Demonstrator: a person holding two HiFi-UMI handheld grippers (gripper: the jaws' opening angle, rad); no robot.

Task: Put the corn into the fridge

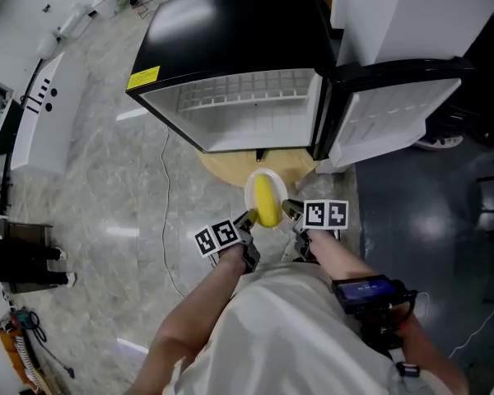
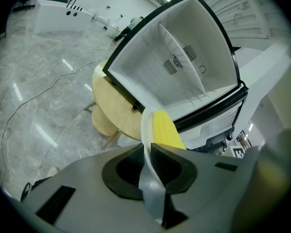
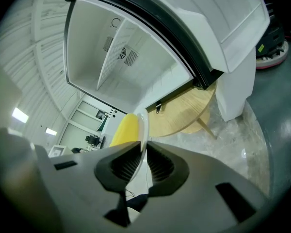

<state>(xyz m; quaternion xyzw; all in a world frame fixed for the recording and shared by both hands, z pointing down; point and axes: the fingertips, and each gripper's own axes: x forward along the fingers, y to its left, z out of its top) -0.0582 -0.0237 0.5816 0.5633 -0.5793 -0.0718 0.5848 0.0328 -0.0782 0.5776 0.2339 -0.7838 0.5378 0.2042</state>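
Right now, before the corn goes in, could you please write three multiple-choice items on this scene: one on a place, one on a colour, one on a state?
1. Where does the corn lie?
A) on a white plate
B) on the fridge shelf
C) on the floor

2. What colour is the fridge on its outside?
A) red
B) black
C) yellow

3. How does the fridge door stand?
A) shut
B) open
C) taken off

Answers:
1 A: the plate carries it, with the left gripper and the right gripper each shut on the rim.
2 B: the top panel is black.
3 B: it is swung aside, so the white inside shows.
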